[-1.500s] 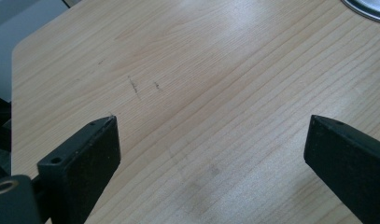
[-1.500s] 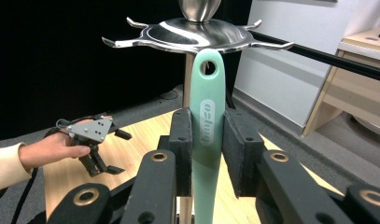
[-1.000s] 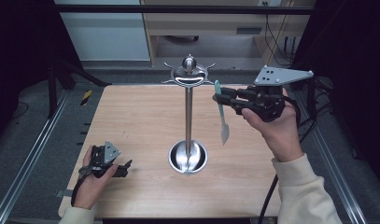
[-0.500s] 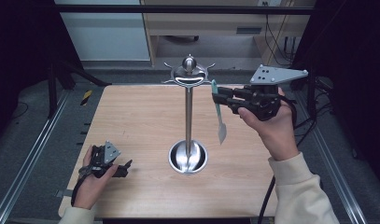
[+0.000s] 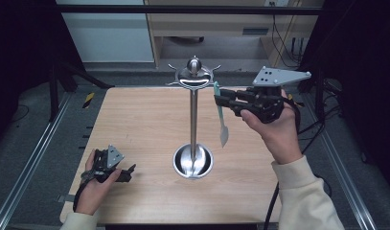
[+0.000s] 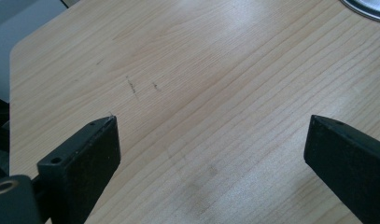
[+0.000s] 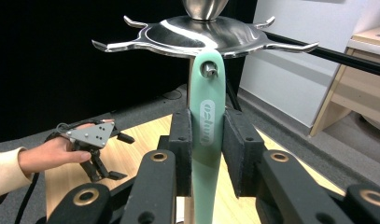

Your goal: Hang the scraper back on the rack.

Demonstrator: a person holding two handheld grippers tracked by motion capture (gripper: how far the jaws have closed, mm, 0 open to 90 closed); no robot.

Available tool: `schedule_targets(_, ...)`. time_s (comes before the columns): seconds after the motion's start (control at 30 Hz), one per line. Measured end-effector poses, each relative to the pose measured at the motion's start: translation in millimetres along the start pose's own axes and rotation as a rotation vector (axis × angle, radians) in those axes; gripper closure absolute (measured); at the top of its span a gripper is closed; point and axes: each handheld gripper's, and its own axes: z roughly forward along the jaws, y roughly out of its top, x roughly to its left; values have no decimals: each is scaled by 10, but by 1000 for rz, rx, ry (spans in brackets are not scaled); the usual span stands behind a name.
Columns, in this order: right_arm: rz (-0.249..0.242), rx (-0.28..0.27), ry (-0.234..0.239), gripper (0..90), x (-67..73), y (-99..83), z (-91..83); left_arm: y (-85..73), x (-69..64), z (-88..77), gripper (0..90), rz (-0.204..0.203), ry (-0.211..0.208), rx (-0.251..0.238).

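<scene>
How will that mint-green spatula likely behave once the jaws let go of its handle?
The spatula looks stiff: it hangs straight below the right gripper. Its handle hole sits at a hook on the rack, so it would probably stay hanging, perhaps swinging a little. The smooth handle may slip in a loose grip.

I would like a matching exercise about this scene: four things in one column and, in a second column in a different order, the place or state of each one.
Things:
1. green utensil
2. left gripper
3. right gripper
4. metal stand

Places or states:
A. rests low at the near left part of the table, jaws wide apart with nothing between them
B. stands upright in the middle of the table, with hooks around its top
C. hangs down, its top hole at a hook of the stand
D. raised beside the top of the stand, jaws closed on a handle

Pairs: 1-C, 2-A, 3-D, 4-B
</scene>
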Motion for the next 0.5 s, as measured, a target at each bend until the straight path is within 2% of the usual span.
schedule_targets(0.5,0,-3,0,742,-4,-5,17,1,-3,3,35,1,-2,0)
